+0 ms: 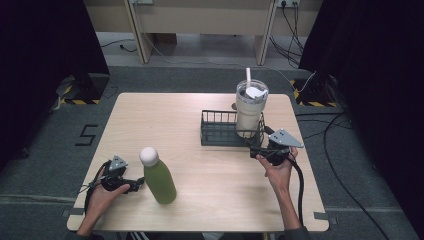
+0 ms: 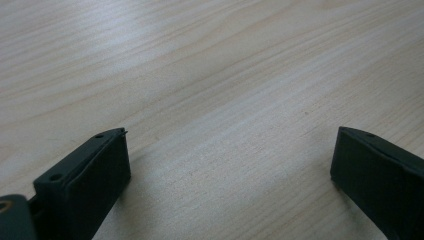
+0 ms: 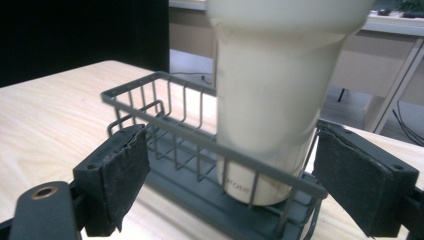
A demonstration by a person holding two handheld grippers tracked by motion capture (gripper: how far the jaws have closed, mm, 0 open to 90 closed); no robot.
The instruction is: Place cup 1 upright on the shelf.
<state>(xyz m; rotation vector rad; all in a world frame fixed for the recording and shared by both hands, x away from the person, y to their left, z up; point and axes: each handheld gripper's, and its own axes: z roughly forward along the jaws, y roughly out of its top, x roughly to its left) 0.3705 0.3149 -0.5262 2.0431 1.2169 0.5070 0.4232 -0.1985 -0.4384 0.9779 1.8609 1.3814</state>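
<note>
Two containers share the pale wooden table (image 1: 200,130), which is the biggest thing in front of me. On its far right side sits a dark wire basket (image 1: 220,131), and standing upright in the basket's right end is a tall cream tumbler (image 1: 250,112) with a clear lid and a straw. At near left stands a green bottle (image 1: 159,177) with a white cap, outside the basket. The right gripper (image 3: 227,167) sits just at the basket's near right corner, its jaws spread wide to either side of the tumbler's narrow base without touching it. The left gripper (image 2: 227,160) rests low over bare wood just left of the bottle, jaws likewise wide apart and holding nothing. I'd judge the tumbler rigid, smooth and rather slippery, top-heavy if filled, so the tapered lower body above the basket rim looks the safest place to clamp, squarely and clear of the lid and straw.
</note>
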